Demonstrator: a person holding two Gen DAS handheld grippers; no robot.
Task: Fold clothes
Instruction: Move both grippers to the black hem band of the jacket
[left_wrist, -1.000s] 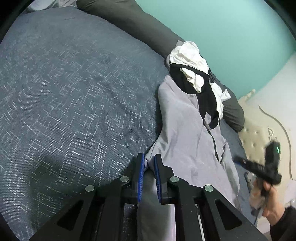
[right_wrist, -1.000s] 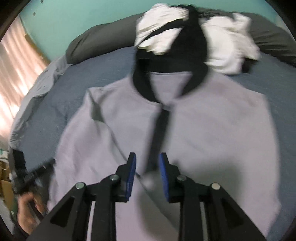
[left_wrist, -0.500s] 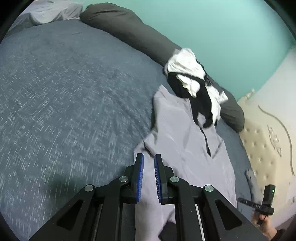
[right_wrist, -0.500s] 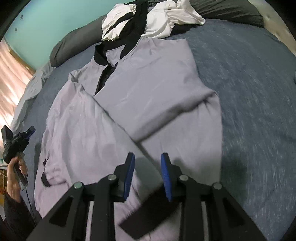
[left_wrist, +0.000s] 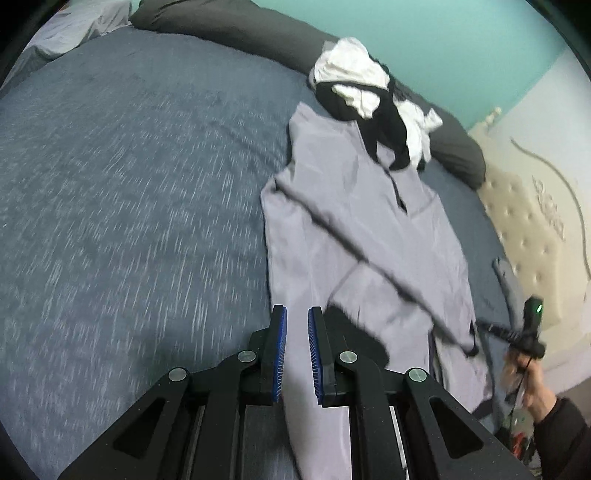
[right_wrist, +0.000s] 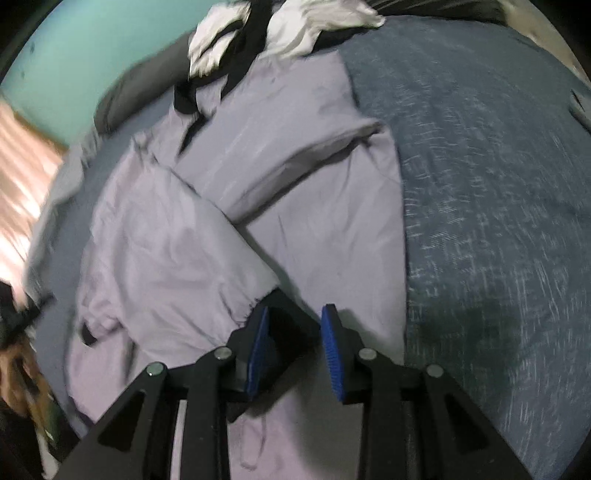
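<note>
So, grey jacket (left_wrist: 369, 236) lies flat on bed (left_wrist: 129, 166), both sleeves crossed over front; body folds left. Left tool (left_wrist: 296, 347) clenched on hem; right tool (right_wrist: 293, 343) released, over black cuff.

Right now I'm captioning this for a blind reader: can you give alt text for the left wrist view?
A lavender-grey jacket with black collar and cuffs lies spread on a dark blue flecked bedspread, its hem running between the narrowly parted blue pads of the left gripper. White and black clothes are heaped beyond the collar against a dark grey bolster.
</note>
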